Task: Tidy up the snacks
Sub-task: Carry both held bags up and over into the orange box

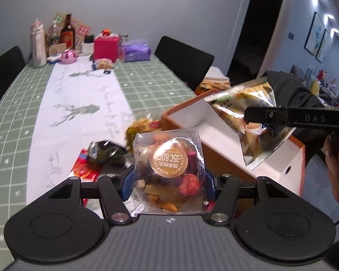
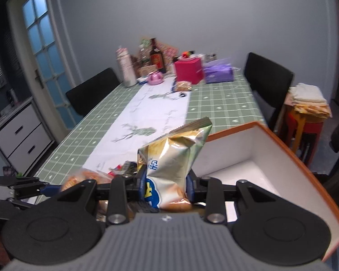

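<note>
Left tongs (image 1: pixel 169 180) come first, in the left wrist view: they are pinched on a clear packet of dried fruit (image 1: pixel 168 171), blue pads pressing its two side edges. Gripping it low leaves the sealed top free, so the packet stands upright with its long axis toward twelve o'clock and its round gold sticker (image 1: pixel 169 162) facing the camera. It is lifted off the desk (image 1: pixel 22 117), probably for carrying to the box (image 1: pixel 289 158), which sits at about two o'clock with its white inside open upward. More loose snacks, a dark wrapper (image 1: pixel 106 153) and a red one (image 1: pixel 85 169), lie on the desk at ten o'clock, so I judge the sorting only partly done. At three o'clock the right tongs (image 1: pixel 248 114) reach in from the side, clamping a foil chip bag (image 1: pixel 244 113) above the box, its long axis tilted from ten o'clock to four o'clock.

Right wrist view: the right tongs (image 2: pixel 167 187) are closed on the chip bag's lower part, which leaves the puffed upper half unsquashed. Its crimped top points to one o'clock, leaning toward the box (image 2: pixel 300 158) that opens at three o'clock, just beside the bag. That lean suits dropping it in, I judge. At nine o'clock the left tongs (image 2: pixel 54 188) show with the fruit packet (image 2: pixel 79 178), blurred.
</note>
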`<state>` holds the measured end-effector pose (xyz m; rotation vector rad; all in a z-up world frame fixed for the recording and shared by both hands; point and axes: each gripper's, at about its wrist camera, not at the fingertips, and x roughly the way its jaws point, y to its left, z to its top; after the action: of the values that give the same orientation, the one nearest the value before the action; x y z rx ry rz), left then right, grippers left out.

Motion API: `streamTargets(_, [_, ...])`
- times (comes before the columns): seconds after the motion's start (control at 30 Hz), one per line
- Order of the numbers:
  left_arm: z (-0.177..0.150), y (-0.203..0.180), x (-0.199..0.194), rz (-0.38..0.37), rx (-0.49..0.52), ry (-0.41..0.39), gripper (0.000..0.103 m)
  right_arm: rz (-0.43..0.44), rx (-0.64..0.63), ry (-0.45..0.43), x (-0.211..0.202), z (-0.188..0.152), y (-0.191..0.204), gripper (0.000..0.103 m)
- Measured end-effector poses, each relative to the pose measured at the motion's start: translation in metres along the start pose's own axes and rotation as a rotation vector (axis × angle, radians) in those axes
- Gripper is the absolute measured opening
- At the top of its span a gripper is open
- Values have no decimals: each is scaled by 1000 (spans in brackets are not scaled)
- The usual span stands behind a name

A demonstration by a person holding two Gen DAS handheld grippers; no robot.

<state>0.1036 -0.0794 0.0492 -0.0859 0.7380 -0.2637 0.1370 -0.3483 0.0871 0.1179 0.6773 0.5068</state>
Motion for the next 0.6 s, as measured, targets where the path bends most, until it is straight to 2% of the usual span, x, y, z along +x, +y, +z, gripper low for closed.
streamTargets(0.2, [22, -48, 20, -71, 7, -11, 68, -93, 107, -24, -27, -7, -65, 32])
streamTargets(0.3, [30, -66, 35, -122, -44, 2, 68, -134, 113, -3, -30, -14, -87, 32])
streamTargets(0.4, [35, -82, 51, -160, -84, 16, 68, -174, 101, 29, -27, -23, -100, 32])
streamTargets(0.6, [35, -117, 71, -154, -29, 26, 68, -191, 60, 89, -13, -31, -108, 32])
